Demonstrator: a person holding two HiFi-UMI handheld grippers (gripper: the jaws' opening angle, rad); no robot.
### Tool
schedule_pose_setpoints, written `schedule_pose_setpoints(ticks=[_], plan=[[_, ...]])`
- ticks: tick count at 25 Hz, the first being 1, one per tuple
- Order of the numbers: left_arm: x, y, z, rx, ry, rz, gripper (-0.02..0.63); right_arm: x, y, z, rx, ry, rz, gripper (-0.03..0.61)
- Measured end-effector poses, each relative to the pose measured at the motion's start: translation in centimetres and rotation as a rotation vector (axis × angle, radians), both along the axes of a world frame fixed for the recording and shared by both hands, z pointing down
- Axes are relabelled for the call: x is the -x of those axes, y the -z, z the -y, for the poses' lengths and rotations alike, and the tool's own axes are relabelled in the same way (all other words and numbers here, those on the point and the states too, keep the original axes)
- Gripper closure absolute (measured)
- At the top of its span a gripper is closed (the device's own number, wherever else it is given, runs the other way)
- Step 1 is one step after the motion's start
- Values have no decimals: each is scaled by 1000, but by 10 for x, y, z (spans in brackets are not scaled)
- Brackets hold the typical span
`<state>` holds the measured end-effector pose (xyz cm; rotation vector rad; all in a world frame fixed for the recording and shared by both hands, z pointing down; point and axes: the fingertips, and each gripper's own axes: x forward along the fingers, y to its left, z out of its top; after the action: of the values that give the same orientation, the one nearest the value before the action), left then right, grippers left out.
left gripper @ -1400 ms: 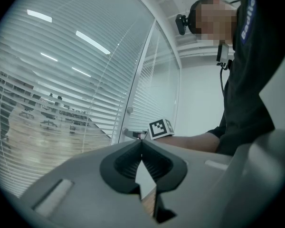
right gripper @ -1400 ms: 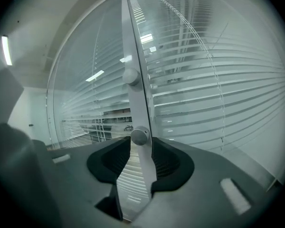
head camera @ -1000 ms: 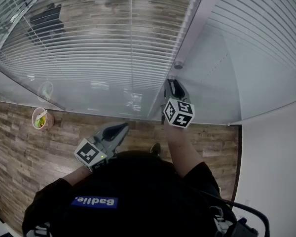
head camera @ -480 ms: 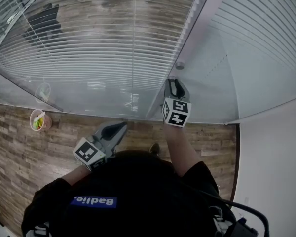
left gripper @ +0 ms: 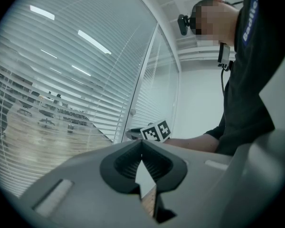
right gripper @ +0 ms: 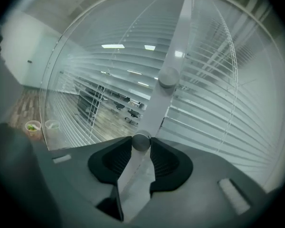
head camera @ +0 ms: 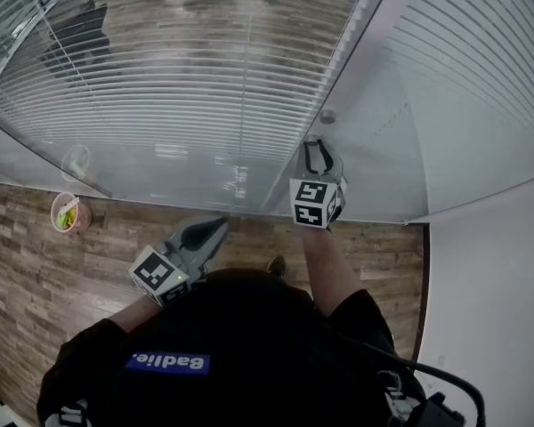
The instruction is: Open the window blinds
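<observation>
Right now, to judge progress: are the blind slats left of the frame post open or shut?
Open: the left blind shows chairs and floor between its slats. The right blind looks opaque, shut.

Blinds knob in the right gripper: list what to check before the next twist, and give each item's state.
1. Right gripper jaws closed on the lower knob: ok.
2. Grip depth: not ok, the knob sits at the very tips of the jaws.
3. Upper knob clear of the jaws: ok.
4. Left gripper out of the way, jaws shut and empty: ok.
5. Right-pane slats opened: not ok, they look closed.
6. Which pane this knob drives: cannot tell.
</observation>
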<state>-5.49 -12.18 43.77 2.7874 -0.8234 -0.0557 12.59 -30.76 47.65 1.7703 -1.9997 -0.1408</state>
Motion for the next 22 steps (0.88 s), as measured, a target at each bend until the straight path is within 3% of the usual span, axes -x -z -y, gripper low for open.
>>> schedule_pose_setpoints(ticks=[7,14,16,18,22], plan=[[0,1,-2,2,2,-10,614,3,0,-1,-2,23,-225,451],[-1,0,-3,7,9,-14,614,5,0,-2,-18,44,-357,451],[0,0,-3,6,14,-15,614,6,0,-2,-25,53,-347,451],[-1,2,-2,0,16,-28,614,7,1,-2,-22,69,-176,435],[0,-1,-1,15,27,-19,614,0,1,-2,39,48,420,385]])
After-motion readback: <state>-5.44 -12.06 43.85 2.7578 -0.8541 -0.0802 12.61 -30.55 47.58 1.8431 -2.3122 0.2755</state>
